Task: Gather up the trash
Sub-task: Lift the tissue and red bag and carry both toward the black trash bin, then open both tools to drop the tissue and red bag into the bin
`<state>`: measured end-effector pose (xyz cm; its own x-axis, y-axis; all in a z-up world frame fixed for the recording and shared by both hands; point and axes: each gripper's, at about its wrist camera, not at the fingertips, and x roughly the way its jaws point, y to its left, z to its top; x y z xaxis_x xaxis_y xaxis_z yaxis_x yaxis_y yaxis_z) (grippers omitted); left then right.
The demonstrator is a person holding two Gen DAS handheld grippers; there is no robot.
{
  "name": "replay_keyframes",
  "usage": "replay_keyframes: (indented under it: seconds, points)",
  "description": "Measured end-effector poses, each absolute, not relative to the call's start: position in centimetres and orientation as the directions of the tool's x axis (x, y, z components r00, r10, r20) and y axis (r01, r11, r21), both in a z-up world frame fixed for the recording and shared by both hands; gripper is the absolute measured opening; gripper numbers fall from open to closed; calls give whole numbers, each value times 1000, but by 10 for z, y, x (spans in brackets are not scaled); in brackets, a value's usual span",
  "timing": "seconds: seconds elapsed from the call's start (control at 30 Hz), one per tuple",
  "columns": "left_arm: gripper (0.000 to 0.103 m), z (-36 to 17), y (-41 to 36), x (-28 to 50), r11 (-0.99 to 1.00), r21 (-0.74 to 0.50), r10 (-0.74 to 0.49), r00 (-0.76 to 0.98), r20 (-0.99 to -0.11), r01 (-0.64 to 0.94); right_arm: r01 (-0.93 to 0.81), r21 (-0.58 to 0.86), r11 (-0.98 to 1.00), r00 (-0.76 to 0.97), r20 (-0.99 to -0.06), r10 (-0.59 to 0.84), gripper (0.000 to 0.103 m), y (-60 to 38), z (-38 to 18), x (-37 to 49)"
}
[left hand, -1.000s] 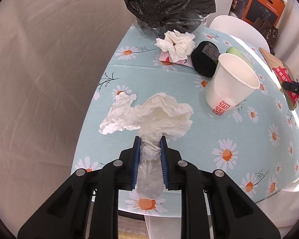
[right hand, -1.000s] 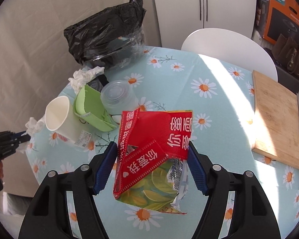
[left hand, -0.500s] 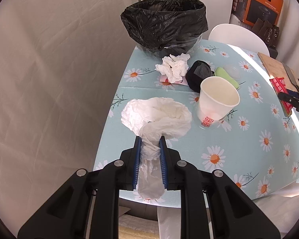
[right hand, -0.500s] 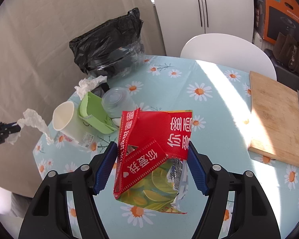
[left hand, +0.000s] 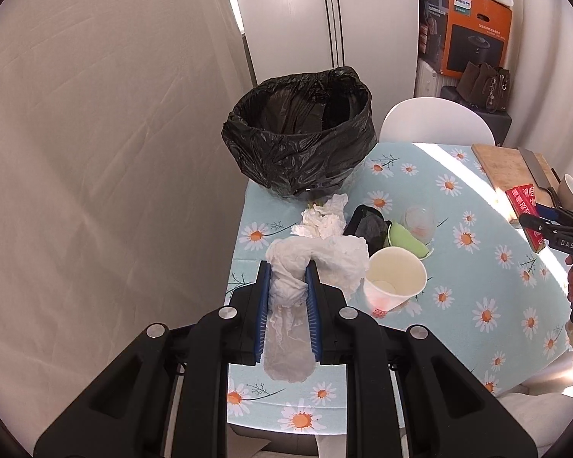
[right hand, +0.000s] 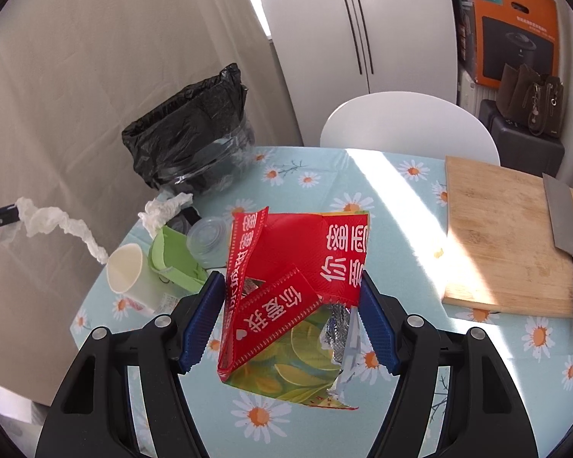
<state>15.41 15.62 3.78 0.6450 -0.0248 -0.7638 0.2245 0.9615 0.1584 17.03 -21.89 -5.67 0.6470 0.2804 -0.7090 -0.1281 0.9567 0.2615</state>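
**Inspector:** Report the left gripper [left hand: 288, 267].

**Assistant:** Its jaws stand narrow, clamped on a long white tissue [left hand: 286, 294]. The tissue bunches above the blue pads and hangs below them, clear of the table [left hand: 458, 343]. From the right wrist view the same tissue [right hand: 57, 225] trails from the gripper at the left edge, its loose end dangling just above the paper cup [right hand: 128, 273].

**Inspector:** And the right gripper [right hand: 292, 316]?

**Assistant:** Its jaws are set wide, pressing both sides of a torn red snack bag [right hand: 298, 290], which is held above the flowered tablecloth.

**Inspector:** Where is the bin?

**Assistant:** The bin with the black liner [left hand: 300, 133] stands at the far left edge of the table, its mouth open. A second crumpled tissue [left hand: 322, 217] lies just in front of it.

**Inspector:** Other items?

**Assistant:** A black container [left hand: 366, 223], a green container [left hand: 407, 238] and a clear plastic lid [left hand: 420, 219] sit between the bin and the paper cup. On the right lie a wooden cutting board [right hand: 508, 236] and a cleaver [right hand: 567, 236] resting on it. A white chair [right hand: 405, 122] stands beyond the table.
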Motion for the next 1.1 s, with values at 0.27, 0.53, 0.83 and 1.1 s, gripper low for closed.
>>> replay_keyframes:
  seconds: [0.27,0.53,0.83,1.1]
  points:
    - [19,90,164,224,934,208,-72,724,-686,291,-118,176,977,691,-692,208,65,-181,-11,208]
    - [19,121,164,288,908,211,-167,774,-611,363,-132,217,967,741,-626,242,65,-141,30,267]
    - [19,113,149,363,842,213,-283,742,-608,495,-196,176,965,753,-603,263,65,-79,54,343]
    - [24,67,154,418,830,144,-332,686,-647,538,-229,154,961,740,-614,275,67,-42,45,398]
